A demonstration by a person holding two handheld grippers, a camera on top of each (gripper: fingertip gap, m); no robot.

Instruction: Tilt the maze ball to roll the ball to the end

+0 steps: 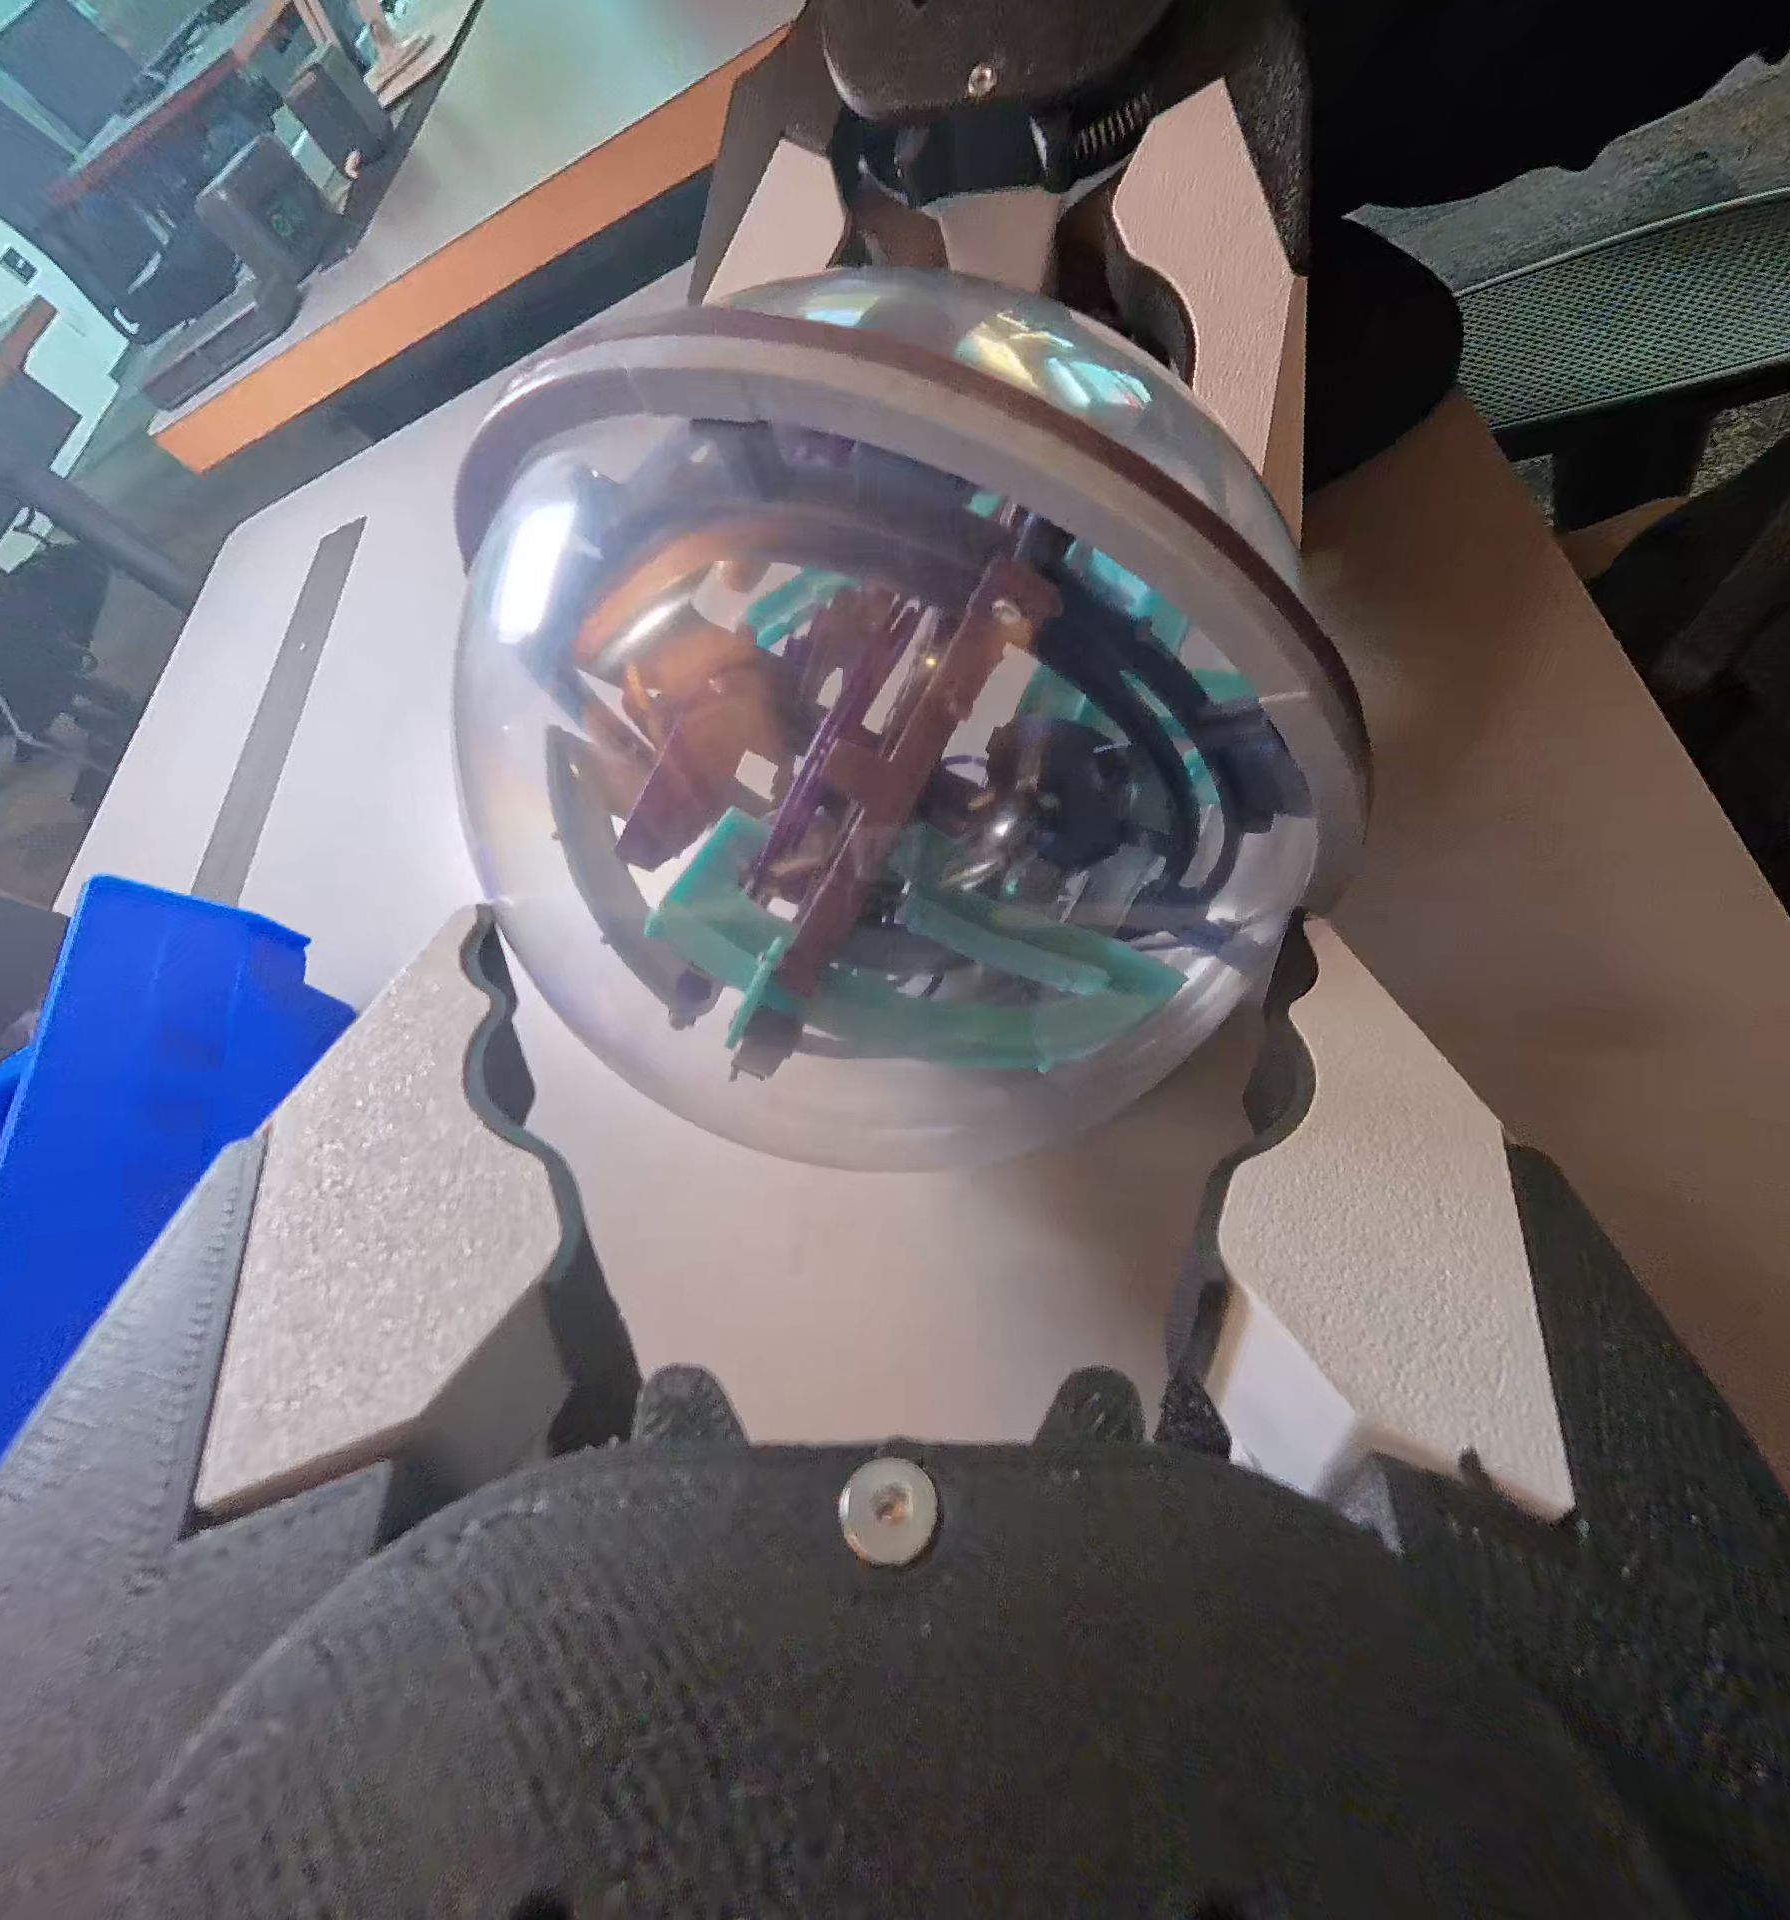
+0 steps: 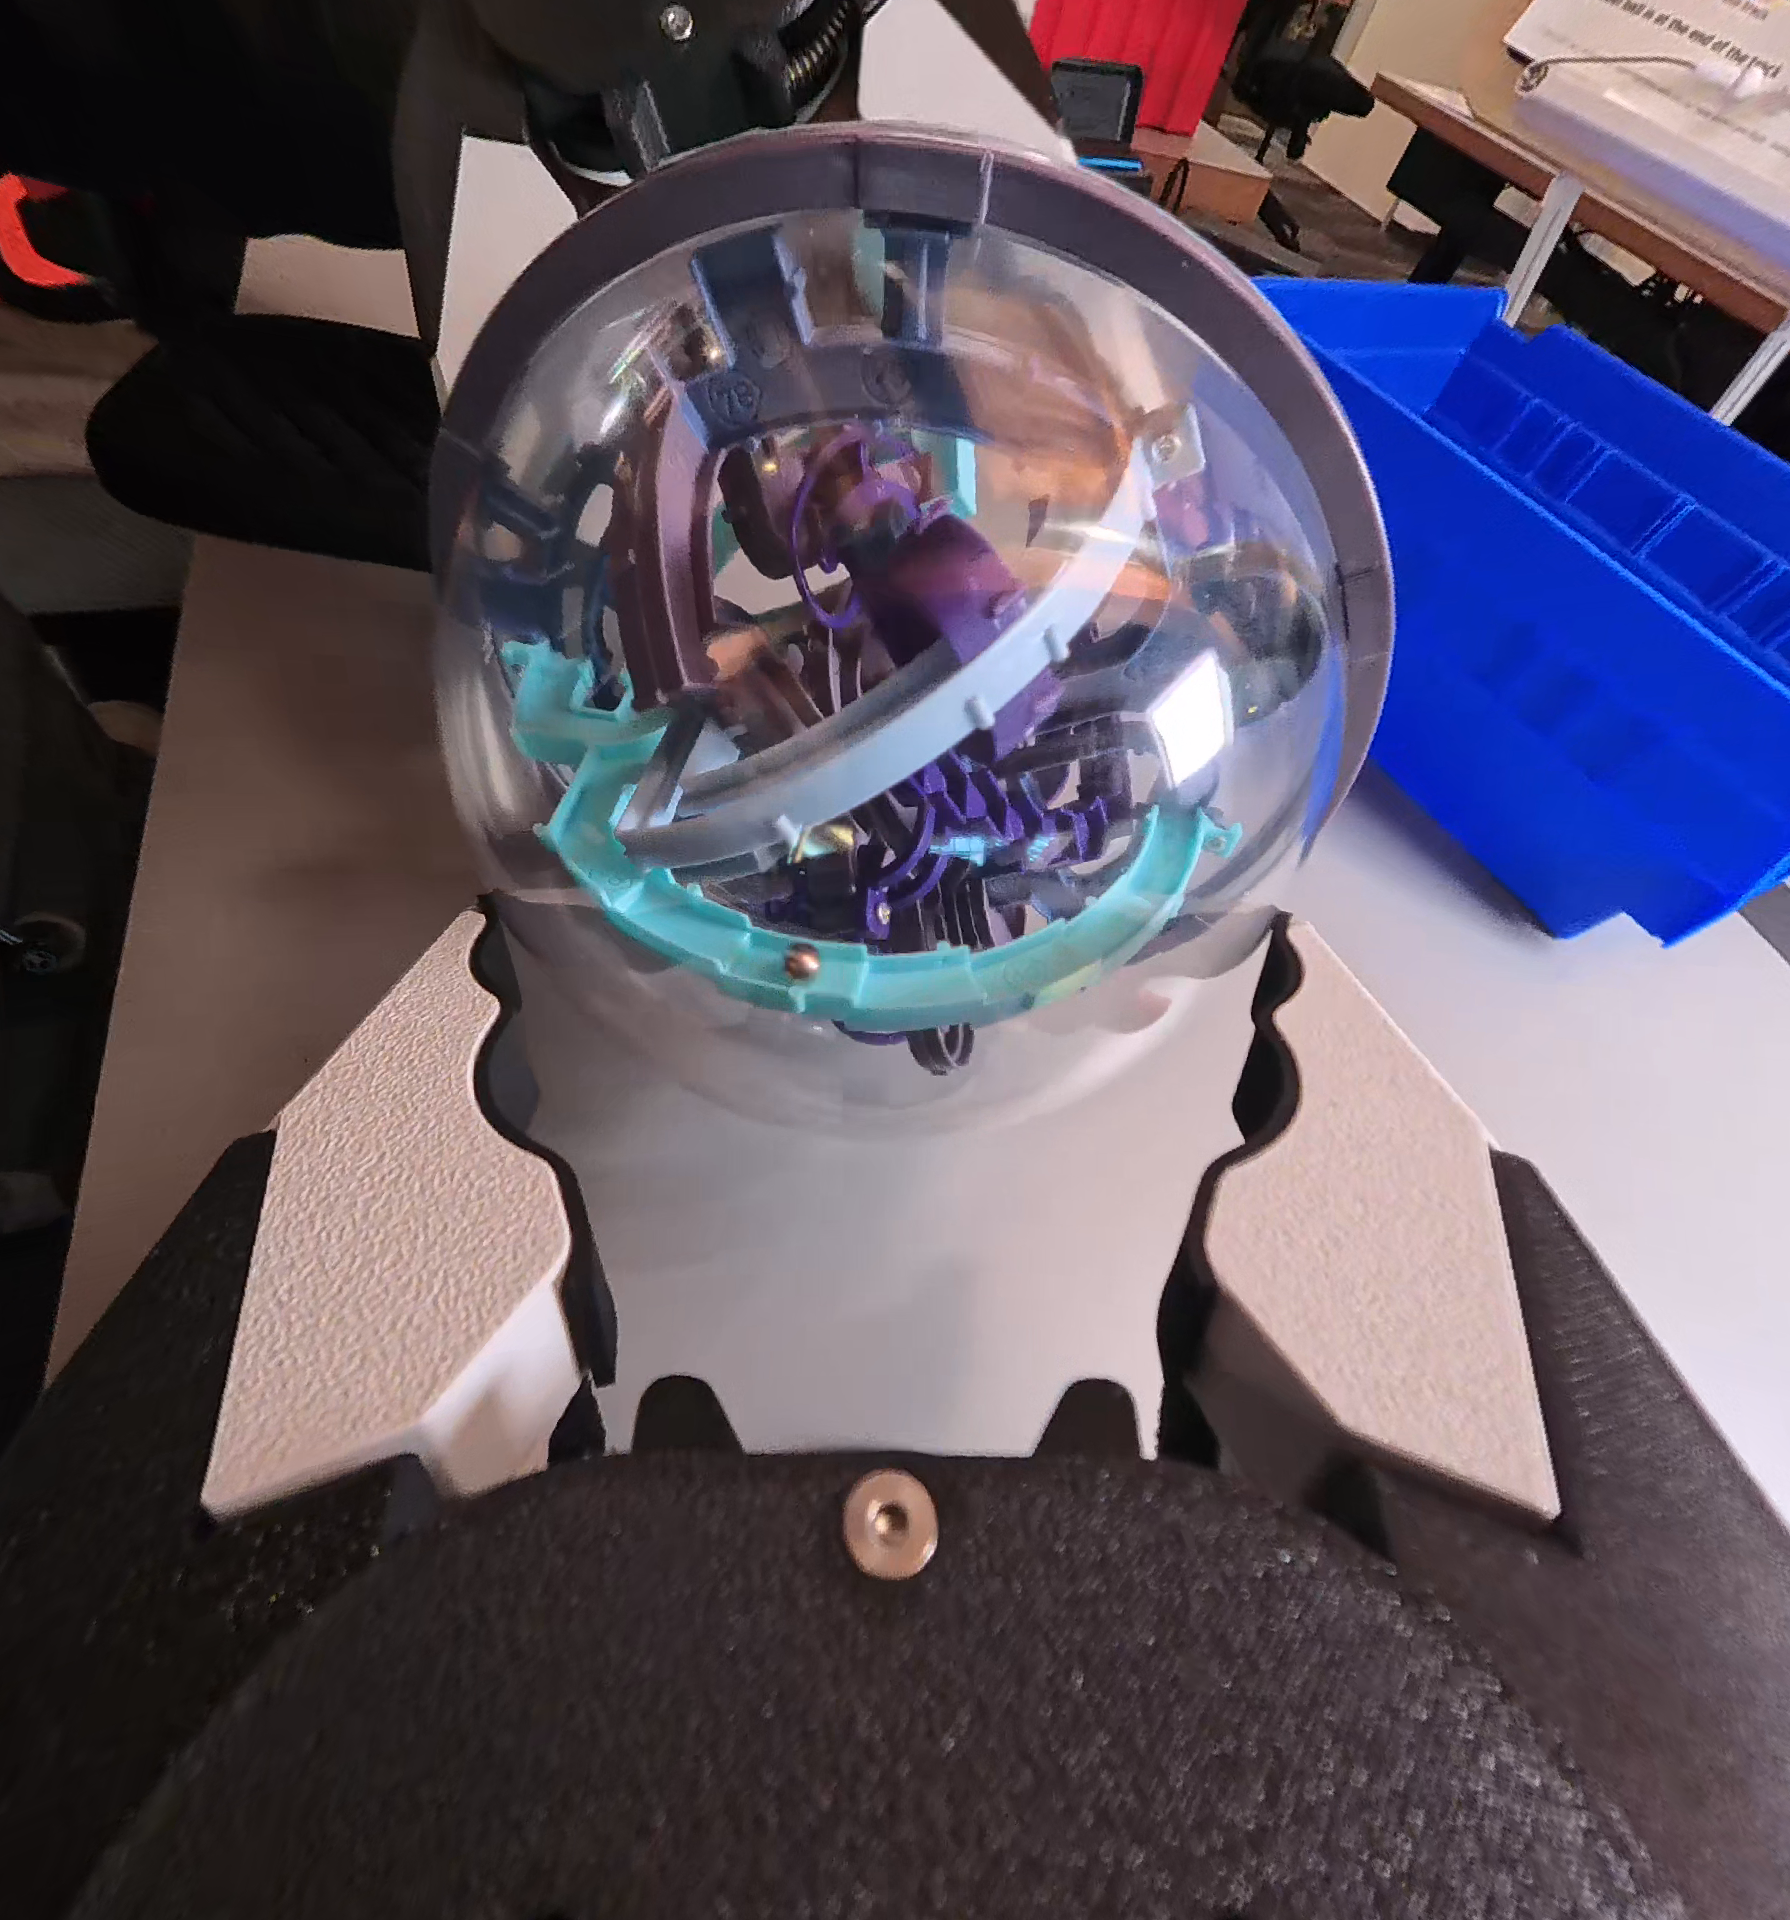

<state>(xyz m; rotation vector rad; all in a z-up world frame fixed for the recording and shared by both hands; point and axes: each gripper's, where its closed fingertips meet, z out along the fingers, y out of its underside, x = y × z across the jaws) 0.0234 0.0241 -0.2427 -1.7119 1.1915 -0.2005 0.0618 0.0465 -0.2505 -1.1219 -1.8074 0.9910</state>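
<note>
Two grippers, left (image 1: 891, 925) and right (image 2: 891, 925), pinch the maze ball (image 2: 901, 644) from opposite sides above the table (image 2: 1493, 1039), giving tilt control; the small ball (image 2: 799, 963) sits on the teal track (image 2: 974, 982).

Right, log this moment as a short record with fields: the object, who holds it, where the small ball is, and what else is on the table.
object: clear plastic maze sphere with teal, purple and brown tracks inside
left gripper: fingertips against the sphere's lower sides
right gripper: same, from the opposite side
small ball: coppery metal bead on the teal curved track, low in the sphere
table: white tabletop
nearby: blue plastic bin
</note>
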